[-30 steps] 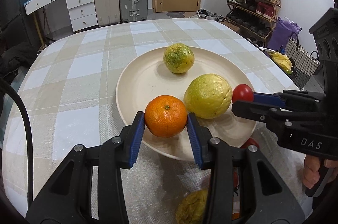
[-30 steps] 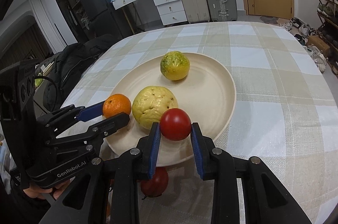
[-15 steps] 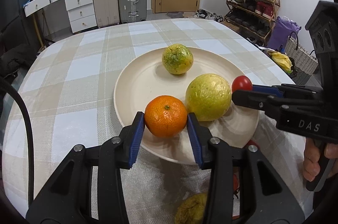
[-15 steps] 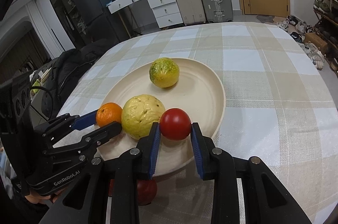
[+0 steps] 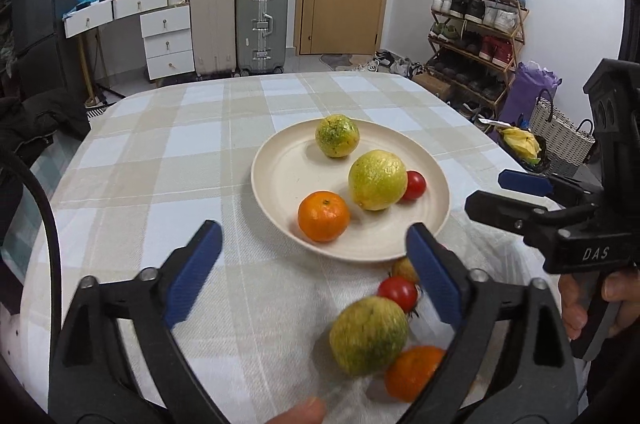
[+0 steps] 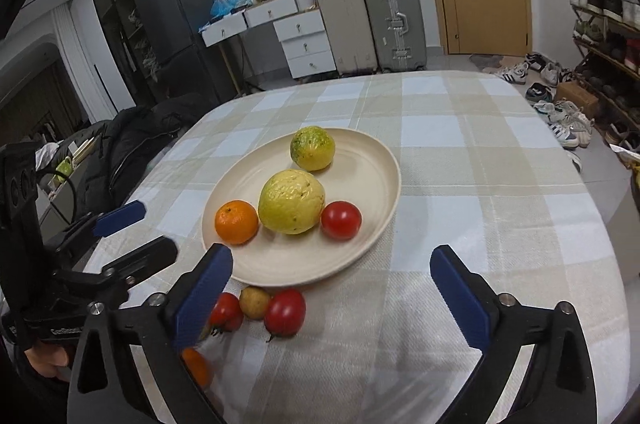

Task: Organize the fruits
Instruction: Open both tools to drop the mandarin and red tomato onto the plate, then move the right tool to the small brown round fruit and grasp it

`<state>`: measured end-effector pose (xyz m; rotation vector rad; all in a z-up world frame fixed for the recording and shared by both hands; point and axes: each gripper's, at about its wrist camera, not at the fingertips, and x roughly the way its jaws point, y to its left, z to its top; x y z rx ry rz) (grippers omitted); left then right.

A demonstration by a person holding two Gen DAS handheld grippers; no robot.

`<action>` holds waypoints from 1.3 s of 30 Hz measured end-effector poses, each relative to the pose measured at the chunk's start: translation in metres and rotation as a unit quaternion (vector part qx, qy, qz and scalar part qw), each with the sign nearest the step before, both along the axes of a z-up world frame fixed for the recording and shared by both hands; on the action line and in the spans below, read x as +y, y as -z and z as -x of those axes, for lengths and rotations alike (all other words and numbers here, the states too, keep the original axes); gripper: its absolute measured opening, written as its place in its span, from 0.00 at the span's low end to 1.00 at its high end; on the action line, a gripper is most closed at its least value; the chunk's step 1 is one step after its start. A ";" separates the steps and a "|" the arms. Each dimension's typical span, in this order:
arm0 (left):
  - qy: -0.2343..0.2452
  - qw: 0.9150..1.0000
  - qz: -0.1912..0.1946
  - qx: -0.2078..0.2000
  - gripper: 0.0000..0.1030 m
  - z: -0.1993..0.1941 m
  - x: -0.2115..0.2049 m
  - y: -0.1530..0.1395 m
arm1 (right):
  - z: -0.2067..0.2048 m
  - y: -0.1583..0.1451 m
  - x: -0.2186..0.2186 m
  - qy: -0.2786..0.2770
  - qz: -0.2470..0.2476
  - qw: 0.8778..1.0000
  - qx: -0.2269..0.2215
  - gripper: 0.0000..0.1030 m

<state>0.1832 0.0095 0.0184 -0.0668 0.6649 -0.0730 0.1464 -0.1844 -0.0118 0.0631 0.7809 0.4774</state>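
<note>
In the left wrist view the left gripper (image 5: 316, 260) is opening, jaws spread wide and empty; the orange (image 5: 323, 215) lies released on the plate (image 5: 280, 167) just beyond the fingertips. In the right wrist view the right gripper (image 6: 332, 282) is likewise opening with nothing between its fingers, the tomato (image 6: 341, 220) resting on the plate (image 6: 372, 151) just ahead.

Left gripper (image 5: 314, 266) hides part of small fruit (image 5: 405, 268); near orange (image 5: 414, 372) blurred.

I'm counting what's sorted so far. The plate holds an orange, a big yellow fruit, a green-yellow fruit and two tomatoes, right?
Not quite: the plate holds one tomato, not two. The right wrist view shows it beside the big yellow fruit, with the orange and green-yellow fruit. The other tomatoes lie on the cloth.
</note>
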 end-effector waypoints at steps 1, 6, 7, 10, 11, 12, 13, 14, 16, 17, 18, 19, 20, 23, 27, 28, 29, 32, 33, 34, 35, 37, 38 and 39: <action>-0.004 1.000 -0.002 -0.005 1.00 0.007 0.001 -0.003 | 0.004 -0.002 -0.002 0.001 -0.003 1.000 -0.001 1.00; -0.010 1.000 -0.003 -0.018 1.00 0.041 0.002 -0.017 | 0.021 -0.007 -0.006 -0.006 -0.005 1.000 -0.001 1.00; -0.011 1.000 -0.002 -0.018 1.00 0.046 0.003 -0.018 | 0.025 -0.008 -0.007 -0.007 -0.006 1.000 -0.001 1.00; -0.006 1.000 -0.001 -0.016 1.00 0.060 0.001 -0.019 | 0.037 -0.006 -0.006 -0.019 -0.007 1.000 0.007 1.00; -0.005 1.000 -0.004 -0.014 1.00 0.064 -0.001 -0.019 | 0.041 -0.006 -0.005 -0.021 -0.006 1.000 0.005 1.00; -0.006 1.000 -0.006 -0.013 1.00 0.068 -0.002 -0.018 | 0.044 -0.005 -0.003 -0.023 -0.002 1.000 0.005 1.00; -0.007 1.000 -0.007 -0.014 1.00 0.072 -0.003 -0.018 | 0.046 -0.005 0.000 -0.025 0.007 1.000 0.006 1.00; -0.009 1.000 -0.007 -0.015 1.00 0.077 -0.003 -0.017 | 0.049 -0.005 0.002 -0.027 0.012 1.000 0.006 1.00; -0.008 1.000 -0.006 -0.009 1.00 0.081 -0.004 -0.015 | 0.054 -0.003 0.002 -0.025 0.014 1.000 0.007 1.00; -0.008 1.000 -0.006 -0.005 1.00 0.084 -0.004 -0.013 | 0.055 -0.001 0.003 -0.027 0.016 0.999 0.010 1.00; -0.010 1.000 -0.006 -0.003 1.00 0.084 -0.005 -0.011 | 0.056 0.000 0.004 -0.031 0.020 0.999 0.014 1.00; -0.011 1.000 -0.008 0.001 1.00 0.087 -0.005 -0.009 | 0.058 0.002 0.005 -0.035 0.024 0.999 0.017 1.00; -0.011 1.000 -0.012 0.004 1.00 0.087 -0.006 -0.006 | 0.061 0.004 0.006 -0.037 0.028 0.999 0.018 1.00; -0.016 1.000 -0.021 0.007 1.00 0.092 -0.006 -0.003 | 0.066 0.009 0.013 -0.048 0.051 0.997 0.020 1.00; -0.021 1.000 -0.015 0.006 1.00 0.099 0.000 -0.004 | 0.070 0.013 0.019 -0.062 0.062 0.996 0.026 1.00; -0.022 1.000 -0.011 0.006 1.00 0.099 0.002 -0.005 | 0.072 0.013 0.021 -0.072 0.063 0.995 0.029 1.00; -0.023 1.000 -0.009 0.007 1.00 0.100 0.004 -0.006 | 0.073 0.014 0.023 -0.079 0.065 0.994 0.030 1.00; -0.026 1.000 -0.008 0.004 1.00 0.103 0.005 -0.010 | 0.079 0.015 0.030 -0.099 0.078 0.992 0.021 1.00; -0.026 1.000 -0.008 0.004 1.00 0.102 0.006 -0.010 | 0.081 0.017 0.033 -0.104 0.084 0.991 0.021 1.00; -0.026 1.000 -0.010 0.004 1.00 0.102 0.006 -0.011 | 0.083 0.018 0.036 -0.106 0.089 0.990 0.023 1.00; -0.028 1.000 -0.012 0.005 1.00 0.102 0.006 -0.011 | 0.084 0.020 0.039 -0.109 0.093 0.989 0.024 1.00; -0.028 0.999 -0.014 0.007 1.00 0.103 0.006 -0.012 | 0.086 0.023 0.044 -0.117 0.102 0.988 0.024 1.00; -0.028 0.999 -0.015 0.006 1.00 0.103 0.006 -0.013 | 0.088 0.025 0.047 -0.121 0.105 0.987 0.024 1.00; -0.028 0.999 -0.015 0.005 1.00 0.102 0.005 -0.012 | 0.088 0.026 0.049 -0.123 0.107 0.986 0.023 1.00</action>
